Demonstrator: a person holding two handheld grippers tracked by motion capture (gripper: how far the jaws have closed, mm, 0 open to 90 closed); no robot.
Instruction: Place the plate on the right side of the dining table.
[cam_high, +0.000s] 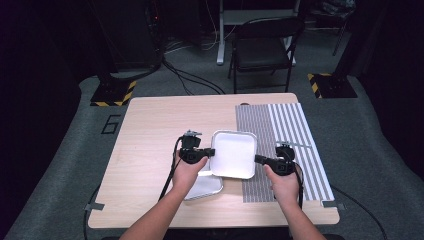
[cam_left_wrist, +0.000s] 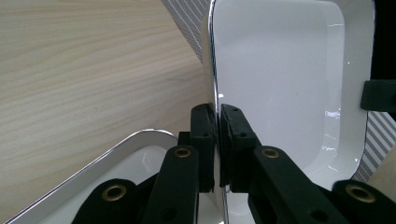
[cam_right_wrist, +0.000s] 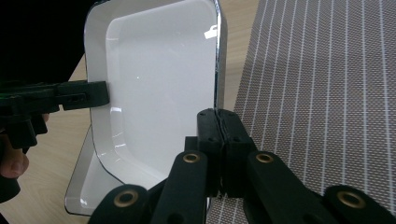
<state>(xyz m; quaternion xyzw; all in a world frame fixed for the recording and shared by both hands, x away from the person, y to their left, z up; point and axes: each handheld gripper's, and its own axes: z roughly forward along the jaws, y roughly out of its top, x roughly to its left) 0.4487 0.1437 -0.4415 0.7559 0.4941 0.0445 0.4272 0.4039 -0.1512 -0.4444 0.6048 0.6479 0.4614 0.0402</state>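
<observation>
Now both grippers hold the upper white tray (cam_high: 234, 154) above the table (cam_high: 155, 130).
Left gripper (cam_high: 210, 151) and right gripper (cam_high: 258, 159) are each closed tight on opposite rims; a second tray (cam_high: 207, 184) lies below, beside the striped mat (cam_high: 292, 130).

The lower tray (cam_high: 207, 184) lies mostly hidden beneath the upper tray (cam_high: 233, 154) and the left hand (cam_high: 187, 172).

A light wooden tabletop (cam_high: 155, 130) carries a grey woven placemat with white stripes (cam_high: 295, 130) along its right side. Behind the tabletop, a black folding chair (cam_high: 262, 50) stands on the grey carpet floor (cam_high: 360, 145). Two black stand bases with yellow-black hazard tape (cam_high: 114, 92) flank the far edge.
</observation>
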